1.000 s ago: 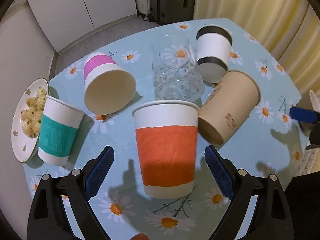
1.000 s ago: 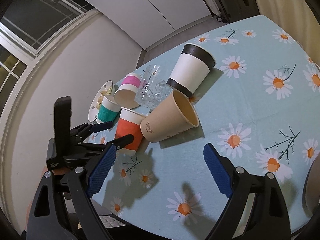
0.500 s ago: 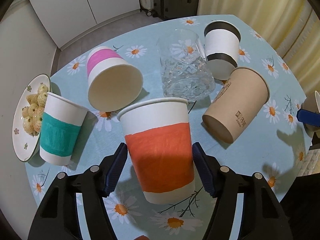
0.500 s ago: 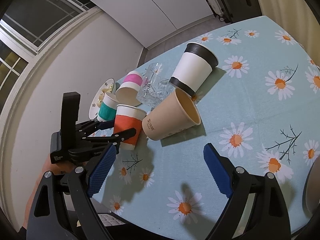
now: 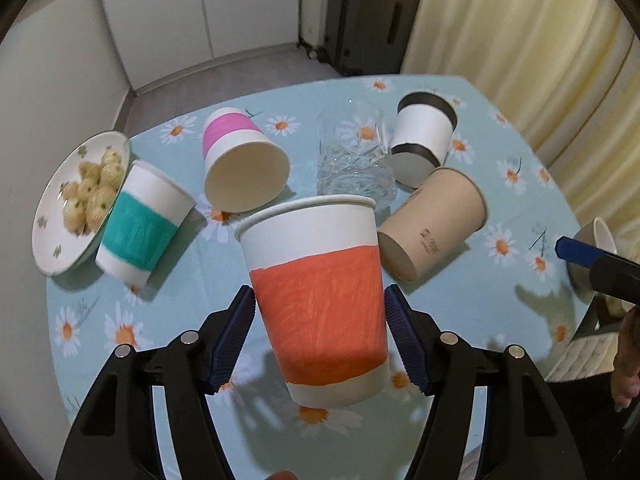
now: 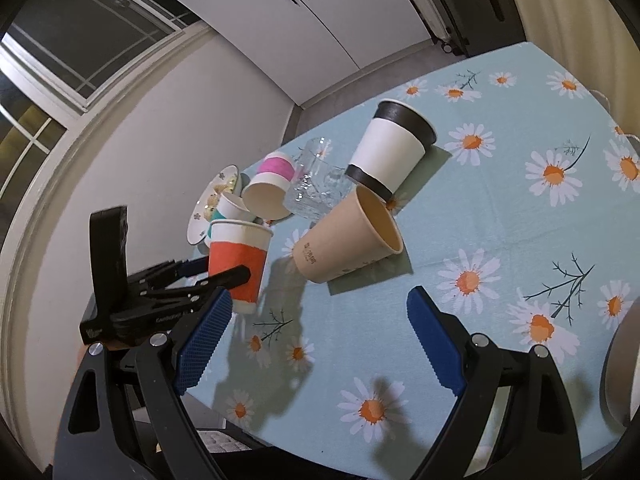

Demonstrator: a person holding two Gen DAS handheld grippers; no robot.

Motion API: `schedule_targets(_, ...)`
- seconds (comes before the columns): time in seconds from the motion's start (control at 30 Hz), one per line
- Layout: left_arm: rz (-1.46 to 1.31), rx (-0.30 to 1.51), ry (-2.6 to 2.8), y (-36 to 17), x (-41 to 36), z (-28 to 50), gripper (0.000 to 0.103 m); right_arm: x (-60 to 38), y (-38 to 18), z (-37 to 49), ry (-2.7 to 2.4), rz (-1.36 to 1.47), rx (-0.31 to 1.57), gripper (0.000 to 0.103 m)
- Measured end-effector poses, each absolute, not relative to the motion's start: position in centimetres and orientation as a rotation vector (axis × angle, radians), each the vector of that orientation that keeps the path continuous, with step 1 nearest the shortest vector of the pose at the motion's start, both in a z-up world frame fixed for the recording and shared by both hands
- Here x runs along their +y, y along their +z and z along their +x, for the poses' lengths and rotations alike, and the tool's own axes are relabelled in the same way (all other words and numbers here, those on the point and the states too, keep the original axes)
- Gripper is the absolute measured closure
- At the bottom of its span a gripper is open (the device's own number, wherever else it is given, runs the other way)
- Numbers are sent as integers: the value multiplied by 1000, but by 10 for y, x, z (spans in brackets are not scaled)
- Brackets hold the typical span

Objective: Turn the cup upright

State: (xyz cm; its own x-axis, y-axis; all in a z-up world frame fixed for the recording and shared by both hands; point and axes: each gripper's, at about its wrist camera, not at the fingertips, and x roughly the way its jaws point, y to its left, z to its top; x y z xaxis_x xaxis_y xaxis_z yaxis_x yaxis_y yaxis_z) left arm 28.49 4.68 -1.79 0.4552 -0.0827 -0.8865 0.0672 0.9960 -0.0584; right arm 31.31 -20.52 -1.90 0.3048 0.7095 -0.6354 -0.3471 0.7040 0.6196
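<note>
5 paper cups (image 5: 320,304), 1 glass (image 5: 354,160), 1 plate (image 5: 52,236), 2 grippers (image 5: 320,332).

A daisy-print tablecloth (image 5: 500,292) covered the table. A plate (image 5: 52,236) of small round snacks (image 5: 90,194) sat at its left edge. A cut glass tumbler (image 5: 354,160) stood upright near centre. White cabinets (image 5: 200,12) and yellow curtains (image 5: 540,40) stood behind.

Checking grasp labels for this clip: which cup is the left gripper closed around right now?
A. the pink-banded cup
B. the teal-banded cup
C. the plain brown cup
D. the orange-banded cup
D: in the left wrist view the left gripper has its blue pads pressed on either side of the orange-banded cup, which stands rim-up; the right wrist view shows the same cup clamped.
</note>
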Motion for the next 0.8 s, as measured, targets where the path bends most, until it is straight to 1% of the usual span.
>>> schedule_targets(0.2,-164,951,-61,-7,39,245,38,-208,-4,297,763,390,1002,14)
schedule_targets(0.27,-206,936,-56,-7,36,238,38,-210,0,291,773,388,992,14)
schedule_targets(0.6,-362,1011,-119,-29,11,212,38,-231,-3,273,772,424,1008,14)
schedule_targets(0.8,-377,1065,-161,-46,-9,203,38,-235,-10,267,775,439,1047,14)
